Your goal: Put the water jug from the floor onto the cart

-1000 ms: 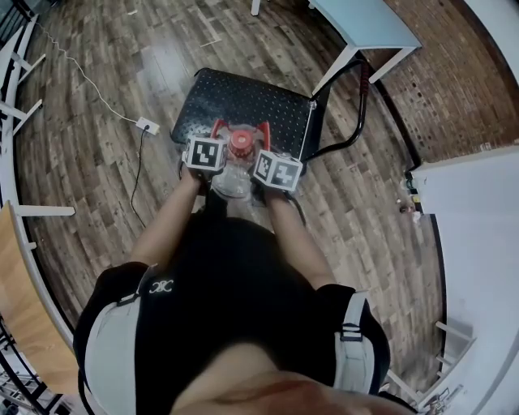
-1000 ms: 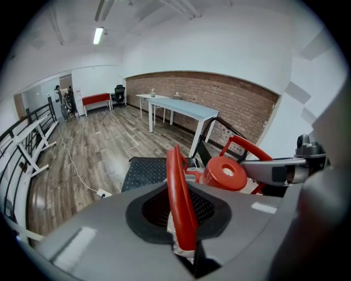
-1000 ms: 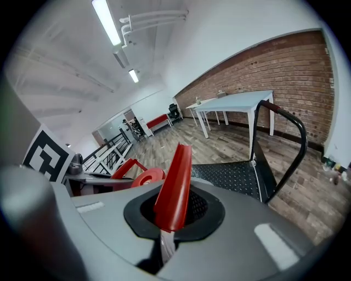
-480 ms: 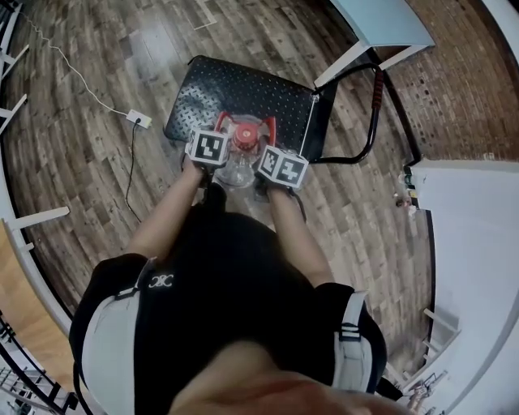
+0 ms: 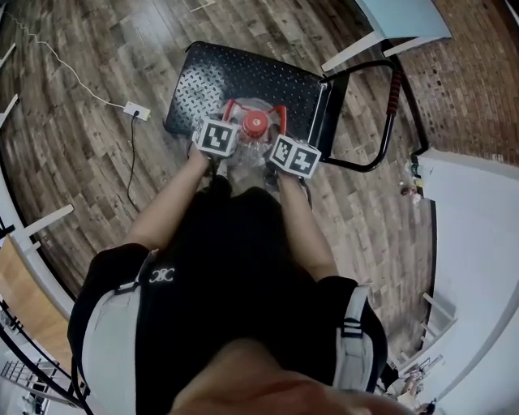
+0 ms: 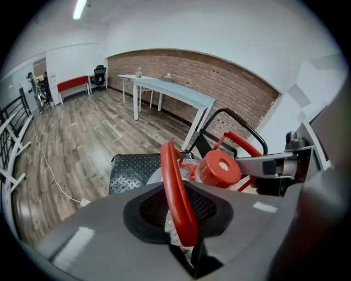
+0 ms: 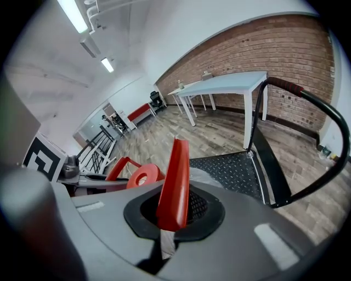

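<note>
The water jug [image 5: 250,144] is clear, with a red cap [image 5: 255,124] and two red handles. It sits at the near edge of the black checker-plate cart deck [image 5: 203,81]; whether it rests on the deck I cannot tell. My left gripper [image 5: 229,121] is at the jug's left. Its jaws are opening, with the left red handle [image 6: 175,192] still between them and a dark gap beside it. My right gripper [image 5: 276,131] is shut on the right red handle [image 7: 174,181]. The cap [image 7: 142,176] shows between both grippers.
The cart's black push bar with a red grip [image 5: 391,113] rises at the deck's right end. A white table [image 5: 405,20] stands beyond it. A power strip with its cable [image 5: 136,111] lies on the wood floor to the left. A white surface [image 5: 478,243] fills the right.
Both grippers and the jug have moved away from the person's body and lower, from in front of the cart's near edge to over its deck. The head view has shifted along with them.
</note>
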{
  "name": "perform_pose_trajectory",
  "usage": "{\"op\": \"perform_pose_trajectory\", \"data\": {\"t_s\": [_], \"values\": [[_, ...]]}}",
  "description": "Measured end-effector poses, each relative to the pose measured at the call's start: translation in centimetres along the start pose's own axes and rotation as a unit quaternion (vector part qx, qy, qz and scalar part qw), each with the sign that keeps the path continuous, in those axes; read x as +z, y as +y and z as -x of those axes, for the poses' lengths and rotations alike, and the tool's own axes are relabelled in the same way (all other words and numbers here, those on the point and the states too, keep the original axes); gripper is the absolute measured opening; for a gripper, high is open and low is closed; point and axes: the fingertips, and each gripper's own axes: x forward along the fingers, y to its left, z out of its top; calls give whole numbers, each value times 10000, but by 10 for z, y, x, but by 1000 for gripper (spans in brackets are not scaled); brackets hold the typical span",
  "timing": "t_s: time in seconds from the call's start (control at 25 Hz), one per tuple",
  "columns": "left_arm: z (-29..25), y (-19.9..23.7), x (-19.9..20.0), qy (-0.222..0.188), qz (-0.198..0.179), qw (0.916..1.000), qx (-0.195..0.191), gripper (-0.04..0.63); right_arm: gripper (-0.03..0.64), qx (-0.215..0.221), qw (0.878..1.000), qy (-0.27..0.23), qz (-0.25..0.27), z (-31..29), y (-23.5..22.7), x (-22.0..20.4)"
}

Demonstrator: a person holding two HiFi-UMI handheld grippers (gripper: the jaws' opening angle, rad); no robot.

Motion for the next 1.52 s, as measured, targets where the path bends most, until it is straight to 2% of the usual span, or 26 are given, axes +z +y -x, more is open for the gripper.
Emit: {"op": "perform_pose_trajectory", "data": {"t_s": [0.12, 0.36, 0.56, 0.76, 1.04, 1.2, 1.52], "values": [[-14, 12, 10, 61, -60, 10000, -33, 63, 15, -28, 9999, 126, -45, -17, -4, 4], [-45, 20, 8, 328, 137, 9993, -82, 63, 15, 28, 9991, 414, 17, -44, -15, 11], [-73, 29, 13, 431, 148, 9989, 122, 64, 15, 125, 9971, 738, 148, -74, -28, 10], [-102, 28, -4, 577, 454, 9973, 63, 61, 15, 153, 9946, 986, 296, -94, -44, 2], [-125, 34, -6, 580, 434, 9971, 225, 64, 17, 215, 9925, 1118, 448, -121, -54, -6], [-140, 38, -20, 536, 417, 9977, 81, 71, 16, 190, 9915, 1162, 554, -132, -56, -12], [-146, 41, -30, 639, 361, 9973, 99, 86, 17, -12, 9881, 1288, 838, -146, -60, -28]]}}
